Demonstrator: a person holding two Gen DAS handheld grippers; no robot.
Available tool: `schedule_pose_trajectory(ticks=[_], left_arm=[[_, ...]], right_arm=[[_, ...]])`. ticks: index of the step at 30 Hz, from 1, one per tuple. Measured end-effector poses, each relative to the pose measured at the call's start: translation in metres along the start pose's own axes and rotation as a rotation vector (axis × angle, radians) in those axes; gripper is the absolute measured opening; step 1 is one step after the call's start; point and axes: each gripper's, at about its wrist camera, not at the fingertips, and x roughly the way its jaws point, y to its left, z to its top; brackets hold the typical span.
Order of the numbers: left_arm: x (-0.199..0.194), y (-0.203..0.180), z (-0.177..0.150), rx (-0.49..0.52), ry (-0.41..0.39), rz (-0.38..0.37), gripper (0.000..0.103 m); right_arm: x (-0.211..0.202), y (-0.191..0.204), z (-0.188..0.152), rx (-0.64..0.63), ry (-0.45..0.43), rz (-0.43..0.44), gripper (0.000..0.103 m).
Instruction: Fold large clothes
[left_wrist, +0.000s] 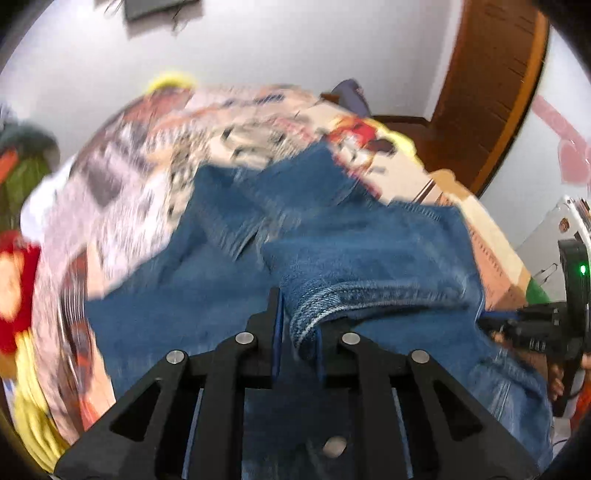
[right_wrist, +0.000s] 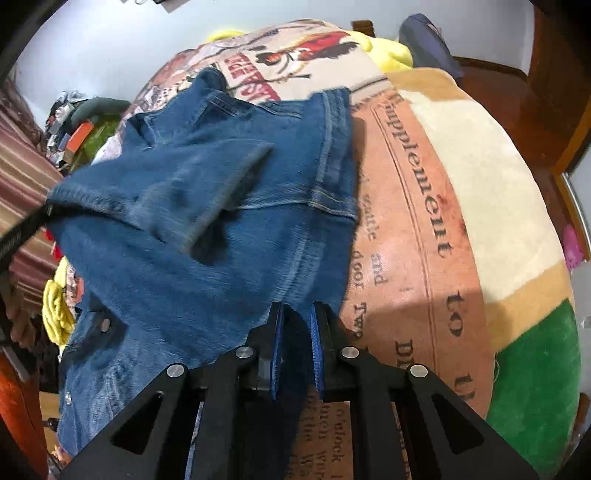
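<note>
On the blanket (right_wrist: 424, 206) printed "supplement", both grippers (left_wrist: 299, 332) (right_wrist: 298, 332) pinch the denim garment (right_wrist: 207, 229).

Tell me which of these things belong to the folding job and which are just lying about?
In the job:
- denim garment
- left gripper, jaws shut on its hem
- right gripper, jaws shut on its edge
- printed blanket it lies on

Lying about:
- yellow cloth
- wooden door
- clutter pile

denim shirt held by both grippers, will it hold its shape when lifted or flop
The denim shirt will probably flop: it already sags and creases between the left gripper and right gripper. Thick stitched hems suggest it is fairly heavy, yet unlikely to slip. Over the soft printed blanket, it may drag.
</note>
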Motion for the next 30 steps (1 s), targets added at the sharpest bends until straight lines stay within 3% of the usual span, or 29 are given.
schedule_pose_trajectory(ticks=[1, 3, 8, 12, 16, 18, 21, 26, 30], left_arm=[[0.003, 0.008, -0.010, -0.020, 0.013, -0.003, 0.026], [0.009, 0.021, -0.028, -0.062, 0.034, -0.006, 0.043], [0.029, 0.035, -0.071, -0.115, 0.128, -0.014, 0.064], [0.018, 0.017, -0.067, -0.005, 0.139, 0.072, 0.070], [-0.002, -0.011, -0.054, 0.141, 0.114, 0.103, 0.072], [-0.011, -0.024, -0.047, 0.191, 0.075, 0.097, 0.084], [-0.018, -0.047, -0.036, 0.250, 0.012, 0.074, 0.093], [0.014, -0.088, -0.025, 0.396, 0.051, 0.091, 0.093], [0.054, -0.110, -0.025, 0.482, 0.098, 0.174, 0.093]], right_arm=[[0.002, 0.000, -0.001, -0.005, 0.004, -0.007, 0.009], [0.002, 0.001, -0.003, -0.020, -0.009, -0.011, 0.009], [0.003, 0.016, -0.007, -0.093, -0.014, -0.096, 0.009], [0.004, 0.020, -0.006, -0.103, -0.015, -0.134, 0.009], [0.002, 0.016, -0.004, -0.060, 0.002, -0.119, 0.010], [0.000, 0.012, -0.001, -0.027, 0.016, -0.102, 0.010], [-0.005, 0.005, 0.002, 0.021, 0.026, -0.078, 0.010], [-0.024, -0.003, 0.003, 0.038, -0.005, -0.046, 0.010], [-0.036, -0.006, 0.004, 0.033, -0.025, -0.033, 0.010]])
